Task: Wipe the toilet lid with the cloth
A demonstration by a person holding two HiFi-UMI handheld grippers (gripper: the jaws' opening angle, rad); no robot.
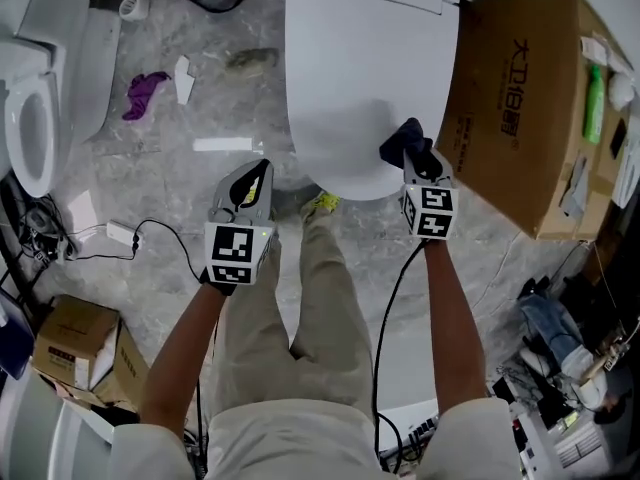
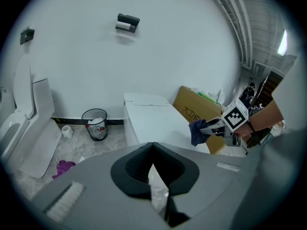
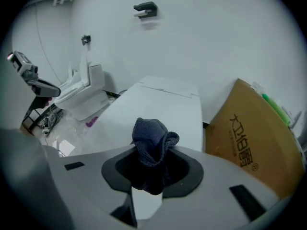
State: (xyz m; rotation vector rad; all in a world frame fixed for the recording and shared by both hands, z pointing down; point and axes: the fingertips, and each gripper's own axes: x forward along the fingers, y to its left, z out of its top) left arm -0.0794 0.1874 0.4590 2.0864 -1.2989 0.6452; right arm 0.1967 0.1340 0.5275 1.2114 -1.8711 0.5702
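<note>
Item one — right gripper: jaws clamped on a bunched dark-blue cloth that pokes out past the tips, presumably so that fabric rather than plastic meets the surface. It sits at the near right edge of the closed white toilet lid; whether it touches the lid is not clear. Item two — left gripper: jaws closed on nothing, held low over the floor left of the lid, likely parked out of the wiping path.

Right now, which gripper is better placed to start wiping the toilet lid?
Right. The right gripper is shut on the cloth at the front edge of the toilet lid; the left gripper is shut, empty, and off the lid over the floor.
</note>
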